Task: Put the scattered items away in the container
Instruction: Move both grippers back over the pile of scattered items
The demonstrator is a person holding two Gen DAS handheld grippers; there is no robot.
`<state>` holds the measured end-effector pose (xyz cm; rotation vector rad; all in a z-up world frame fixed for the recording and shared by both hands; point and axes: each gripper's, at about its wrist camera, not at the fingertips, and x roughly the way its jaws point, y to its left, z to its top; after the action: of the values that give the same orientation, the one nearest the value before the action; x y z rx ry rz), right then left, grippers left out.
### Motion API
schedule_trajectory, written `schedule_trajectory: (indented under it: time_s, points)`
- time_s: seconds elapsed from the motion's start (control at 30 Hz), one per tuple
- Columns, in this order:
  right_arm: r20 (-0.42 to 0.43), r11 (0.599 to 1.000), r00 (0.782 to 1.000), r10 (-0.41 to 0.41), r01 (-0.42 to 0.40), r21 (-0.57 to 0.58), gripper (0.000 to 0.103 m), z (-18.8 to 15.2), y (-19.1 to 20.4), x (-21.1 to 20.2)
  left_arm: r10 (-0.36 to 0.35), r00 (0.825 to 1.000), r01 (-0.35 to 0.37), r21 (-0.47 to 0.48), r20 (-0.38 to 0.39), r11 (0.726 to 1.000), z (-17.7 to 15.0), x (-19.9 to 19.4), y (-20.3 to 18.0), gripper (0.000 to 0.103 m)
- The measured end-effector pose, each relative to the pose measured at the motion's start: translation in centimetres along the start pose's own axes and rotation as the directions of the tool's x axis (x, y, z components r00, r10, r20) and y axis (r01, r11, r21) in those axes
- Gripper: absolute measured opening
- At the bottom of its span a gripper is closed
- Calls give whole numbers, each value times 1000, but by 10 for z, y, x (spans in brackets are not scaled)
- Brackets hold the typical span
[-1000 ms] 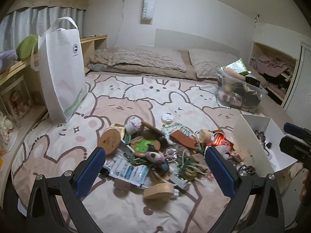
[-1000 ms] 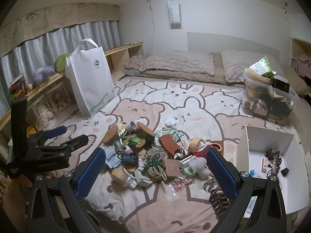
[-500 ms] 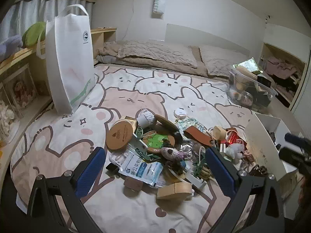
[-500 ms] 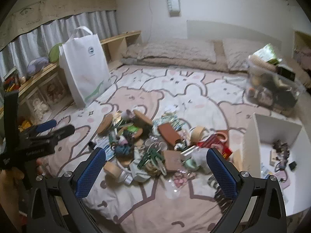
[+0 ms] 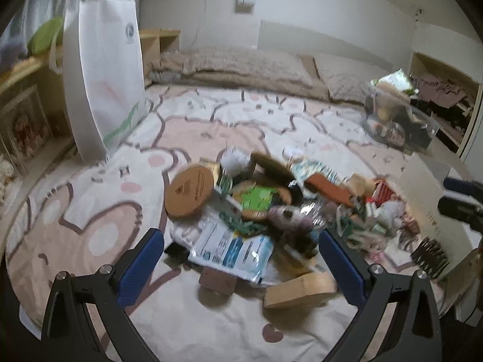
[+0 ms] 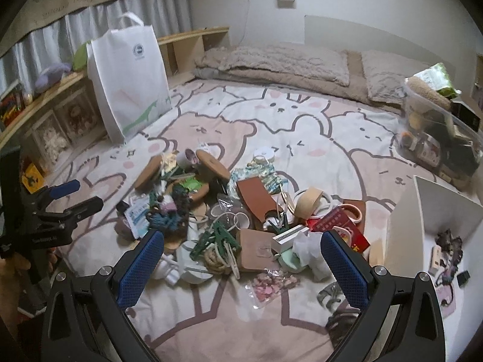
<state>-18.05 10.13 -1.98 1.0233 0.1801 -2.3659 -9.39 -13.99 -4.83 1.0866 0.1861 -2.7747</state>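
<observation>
heap of small items (image 6: pixel 241 208) mid-bedspread (image 6: pixel 302 126), beside white box (image 6: pixel 404 226) at right edge. mostly light, loose, some soft; best pinched singly at edges. left gripper (image 5: pixel 241 259) and right gripper (image 6: pixel 243 259) wide, empty.

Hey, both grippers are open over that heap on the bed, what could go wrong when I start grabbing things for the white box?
1. The pile is tangled: the green clips lie over the rope, so one grab may drag neighbours along.
2. The left gripper view is motion-blurred, so aiming at the flat blue-and-white packet could miss.
3. The white box stands at the bed's edge; a bump might tip it.
</observation>
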Motion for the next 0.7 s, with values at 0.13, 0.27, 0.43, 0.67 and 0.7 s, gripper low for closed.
schedule_trajectory:
  time_s: [0.13,0.27,0.43,0.67,0.7]
  points:
    - [-31,1000,999,8,-9,-21,103,-3,-6,24,30,999,-29,27,-41,999,-9,21,11,103]
    - [-74,999,997,7,-9,-33,103,-8,-14,49,42,998,-40,41,-44,998,-13,29,22,103]
    - [-108,999,994,-6,1,-40,103,-13,-23,71,18,998,-16,44,-59,999,-19,38,29,103]
    - [-123,997,992,-17,7,-82,103,-25,-30,86,-43,996,47,46,-76,998,-28,47,22,103]
    - [-115,996,993,-23,13,-90,103,-27,-31,86,-46,996,50,50,-79,997,-29,48,21,103]
